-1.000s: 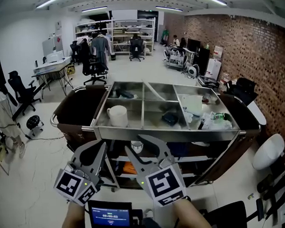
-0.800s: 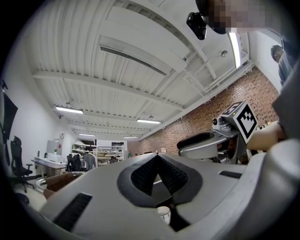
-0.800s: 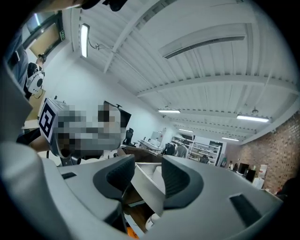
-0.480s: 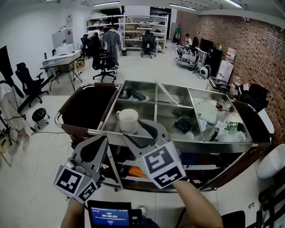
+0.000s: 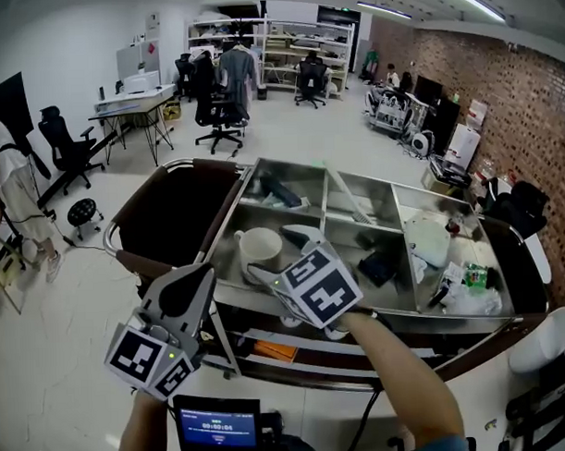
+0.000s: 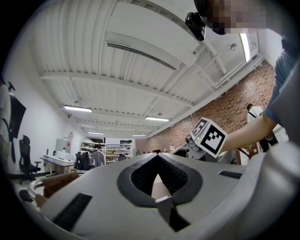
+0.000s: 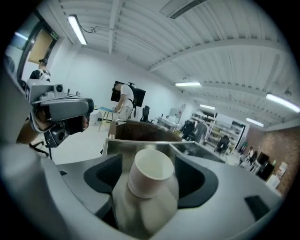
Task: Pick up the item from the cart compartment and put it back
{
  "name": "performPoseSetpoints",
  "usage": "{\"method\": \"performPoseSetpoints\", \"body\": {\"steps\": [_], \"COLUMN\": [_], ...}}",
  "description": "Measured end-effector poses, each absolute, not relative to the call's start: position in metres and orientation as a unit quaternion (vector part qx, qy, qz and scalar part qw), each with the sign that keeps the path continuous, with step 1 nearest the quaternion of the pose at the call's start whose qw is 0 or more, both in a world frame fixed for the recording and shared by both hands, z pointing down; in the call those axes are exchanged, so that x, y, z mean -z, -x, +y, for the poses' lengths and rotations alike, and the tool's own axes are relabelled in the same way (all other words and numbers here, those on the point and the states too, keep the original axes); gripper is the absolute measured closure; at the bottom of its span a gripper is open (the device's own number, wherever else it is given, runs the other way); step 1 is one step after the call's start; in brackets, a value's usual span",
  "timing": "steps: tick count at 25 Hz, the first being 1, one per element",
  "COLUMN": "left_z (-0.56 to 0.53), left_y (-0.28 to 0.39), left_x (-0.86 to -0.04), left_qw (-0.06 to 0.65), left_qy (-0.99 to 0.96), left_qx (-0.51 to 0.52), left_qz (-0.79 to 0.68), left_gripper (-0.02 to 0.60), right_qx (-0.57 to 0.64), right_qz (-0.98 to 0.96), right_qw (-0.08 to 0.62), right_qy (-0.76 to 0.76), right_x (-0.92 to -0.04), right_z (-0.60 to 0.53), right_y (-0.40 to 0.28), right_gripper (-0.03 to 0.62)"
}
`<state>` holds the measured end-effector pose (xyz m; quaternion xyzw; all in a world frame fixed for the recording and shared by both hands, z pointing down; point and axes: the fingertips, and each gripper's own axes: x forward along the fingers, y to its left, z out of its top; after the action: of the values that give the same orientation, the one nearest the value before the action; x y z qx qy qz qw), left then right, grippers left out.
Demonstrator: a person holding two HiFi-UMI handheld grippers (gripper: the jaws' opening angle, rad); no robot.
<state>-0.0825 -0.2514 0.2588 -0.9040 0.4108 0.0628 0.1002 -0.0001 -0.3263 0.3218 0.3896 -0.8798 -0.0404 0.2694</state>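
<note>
1. The white cup [image 5: 252, 252] is standing upright in the compartment at the front-left corner of the cart's steel tray [image 5: 434, 313].
2. The right gripper [image 7: 149, 161] is reaching over the tray's front edge and tilting down toward that compartment. Its jaws have just been opening and are standing wide. The cup is sitting between them with a gap at each pad, so they are gripping nothing.
3. The left gripper [image 5: 199, 276] is hovering off the tray, just in front of its front-left corner. Its jaws are drawn together at the tips, with nothing between them.
4. A dark flat item [image 5: 378, 267] is lying in the front middle compartment.
5. Crumpled white plastic [image 5: 429, 238] and a green bottle [image 5: 474, 278] are lying in the compartment along the tray's right edge.
6. A brown bag [image 5: 176, 214] is hanging off the cart's left edge.
</note>
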Motion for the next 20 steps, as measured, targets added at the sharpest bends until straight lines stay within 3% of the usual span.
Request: {"method": "performPoseSetpoints", "body": {"steps": [3, 10, 16, 20], "left_z": [-0.263, -0.280, -0.289, -0.292], "left_y": [0.084, 0.090, 0.095, 0.101], "left_x": [-0.258, -0.251, -0.253, -0.251], "left_qw": [0.100, 0.102, 0.100, 0.100], "left_qy": [0.900, 0.890, 0.887, 0.884], "left_qx": [-0.063, -0.066, -0.065, -0.065], "left_qz": [0.420, 0.438, 0.446, 0.451], "left_gripper": [0.568, 0.568, 0.569, 0.568], "right_qx": [0.006, -0.023, -0.068, -0.040], "right_qz": [-0.889, -0.875, -0.879, -0.859], "right_qw": [0.281, 0.370, 0.359, 0.415], "right_qy": [-0.361, -0.311, -0.308, -0.297], "right_x": [-0.328, -0.356, -0.352, -0.357], "right_z": [-0.339, -0.354, -0.361, -0.360], "right_y": [0.005, 0.004, 0.005, -0.004], "right_gripper": [0.200, 0.177, 0.146, 0.128]}}
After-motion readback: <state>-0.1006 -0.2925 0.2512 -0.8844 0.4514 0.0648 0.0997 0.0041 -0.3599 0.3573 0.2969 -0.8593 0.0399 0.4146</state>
